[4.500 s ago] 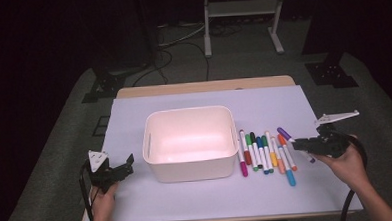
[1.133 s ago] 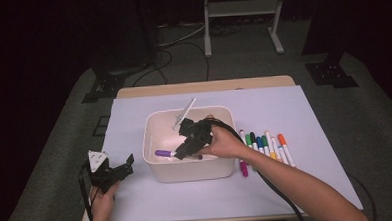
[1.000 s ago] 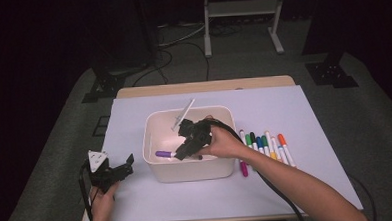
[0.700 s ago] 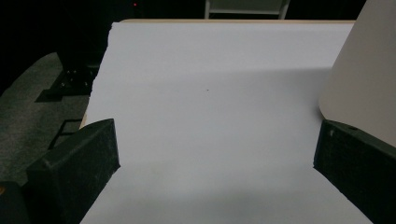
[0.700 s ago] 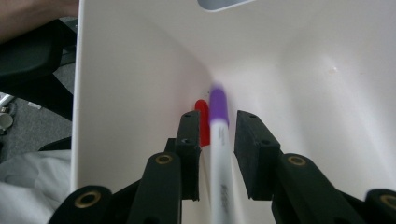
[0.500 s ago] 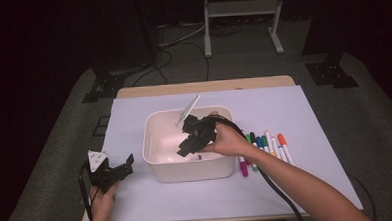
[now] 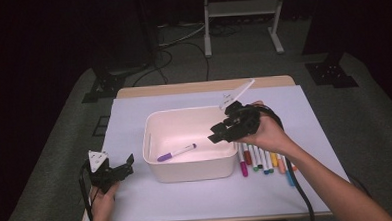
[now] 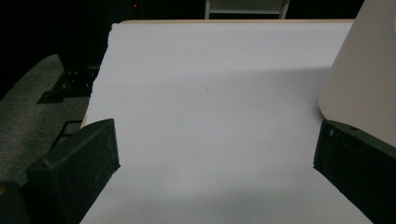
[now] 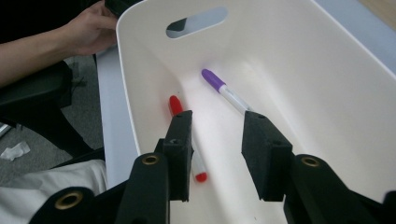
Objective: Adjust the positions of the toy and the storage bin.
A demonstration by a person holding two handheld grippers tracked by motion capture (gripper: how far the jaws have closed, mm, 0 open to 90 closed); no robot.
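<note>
A white bin (image 7: 152, 123) stands mid-table on white paper. In it lie a purple marker (image 7: 176, 152) and, in the right gripper view, a red marker (image 9: 175, 105) beside the purple marker (image 9: 224, 91). My right gripper (image 7: 219, 133) hovers over the bin's right side and points down into it. Its jaws have just been opening, and my right gripper (image 9: 219, 121) is open with nothing between the pads. My left gripper (image 7: 125, 168) rests on the paper left of the bin. In its own view my left gripper (image 8: 215, 135) is wide open and empty, with the bin (image 8: 364, 84) at right.
A row of several coloured markers (image 7: 263, 160) lies on the paper just right of the bin, under my right hand. A metal stand (image 7: 239, 8) is on the floor beyond the table. A cable trails from each gripper.
My right gripper let go of the purple marker, which now lies on the bin's floor. It then opened and rose toward the bin's right side. My left gripper stayed put.
</note>
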